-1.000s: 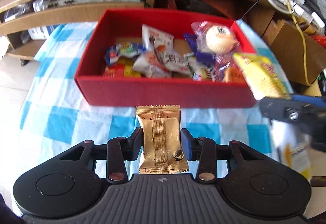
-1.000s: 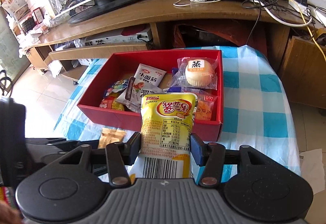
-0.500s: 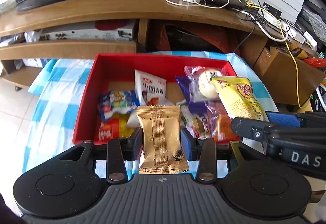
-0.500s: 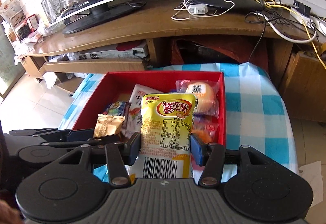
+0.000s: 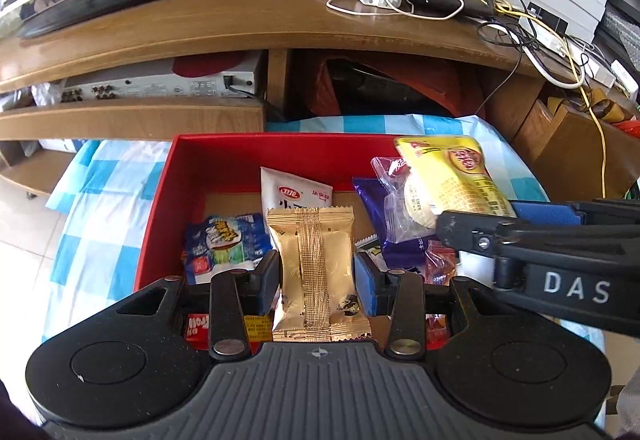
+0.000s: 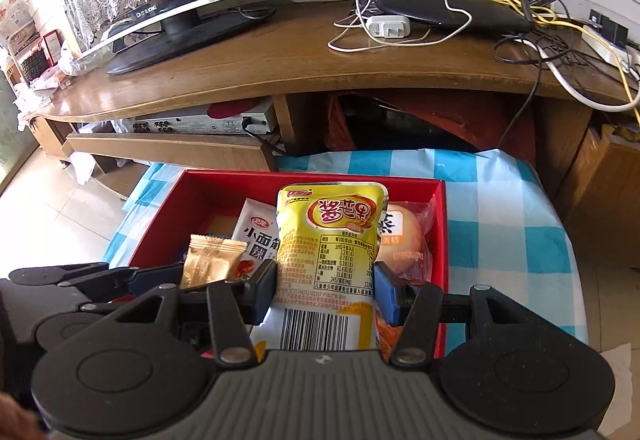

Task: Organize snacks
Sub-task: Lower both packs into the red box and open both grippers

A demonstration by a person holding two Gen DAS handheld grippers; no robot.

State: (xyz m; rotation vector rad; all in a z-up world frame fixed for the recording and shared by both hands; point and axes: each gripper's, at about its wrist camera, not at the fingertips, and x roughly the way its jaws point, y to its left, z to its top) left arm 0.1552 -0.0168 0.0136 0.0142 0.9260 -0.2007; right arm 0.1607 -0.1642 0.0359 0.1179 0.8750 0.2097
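The left gripper [image 5: 316, 272] is clamped on a gold foil packet [image 5: 318, 272], held upright above the near part of the red box [image 5: 156, 207]. The right gripper [image 6: 325, 290] is clamped on a yellow snack pouch [image 6: 330, 236], also upright over the box. Both items appear light, soft and crinkly; the glossy film is probably slippery, so a hold across the flat middle of the body, clear of the crimped seams, is advisable. The gold packet is small and pillow-shaped, with a ridged centre seam. The box is rigid, straight-walled cardboard holding several wrapped snacks, including a round bun [image 6: 404, 240] in clear film, on a blue checked cloth [image 6: 500, 224].
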